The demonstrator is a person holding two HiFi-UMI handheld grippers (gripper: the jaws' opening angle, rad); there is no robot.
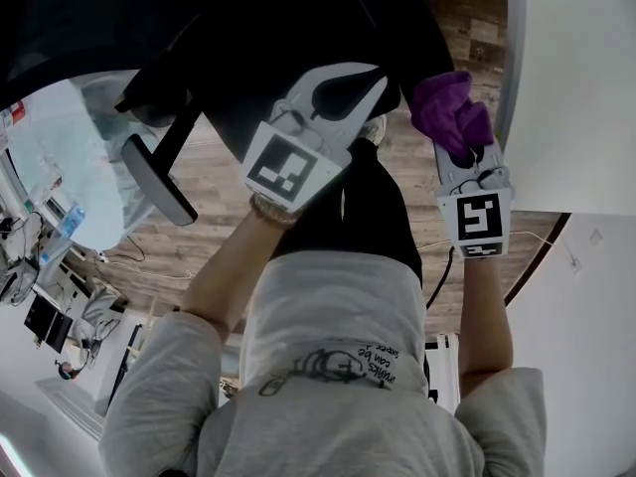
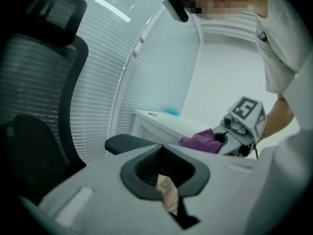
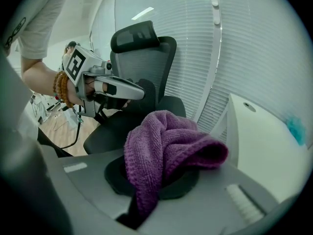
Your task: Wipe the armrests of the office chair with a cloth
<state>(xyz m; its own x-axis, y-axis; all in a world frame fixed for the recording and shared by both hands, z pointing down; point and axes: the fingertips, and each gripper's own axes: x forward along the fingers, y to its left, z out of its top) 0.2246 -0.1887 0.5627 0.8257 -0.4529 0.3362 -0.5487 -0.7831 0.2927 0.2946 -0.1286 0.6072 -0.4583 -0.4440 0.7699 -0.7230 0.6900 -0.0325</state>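
Gripping a bunched purple terry cloth [image 3: 166, 146], your right gripper [image 3: 146, 202] has its jaws pressed onto the fabric, which spills out over the top of them. From the head view the same cloth [image 1: 449, 107] sits at the tip of the right gripper [image 1: 459, 152], between the black mesh office chair [image 1: 298, 58] and the edge of the white desk [image 1: 576, 68].

Your left gripper [image 2: 168, 180] has its jaws pressed together. A small tan scrap [image 2: 167, 192] shows at the seam — whether it is pinched cannot be told. That gripper [image 1: 343, 92] hangs over the chair's seat.

Armrests noted:
- One dark padded armrest [image 2: 129, 142] lies just past the left gripper, with the cloth [image 2: 200, 142] near it on the desk side. Contact between the two cannot be confirmed.
- The other armrest [image 1: 159, 179] stands well apart from both grippers, on the chair's far side.

The chair's back and headrest [image 3: 144, 58] stand upright before white slatted blinds [image 3: 254, 48], over a wooden plank floor [image 1: 199, 256].
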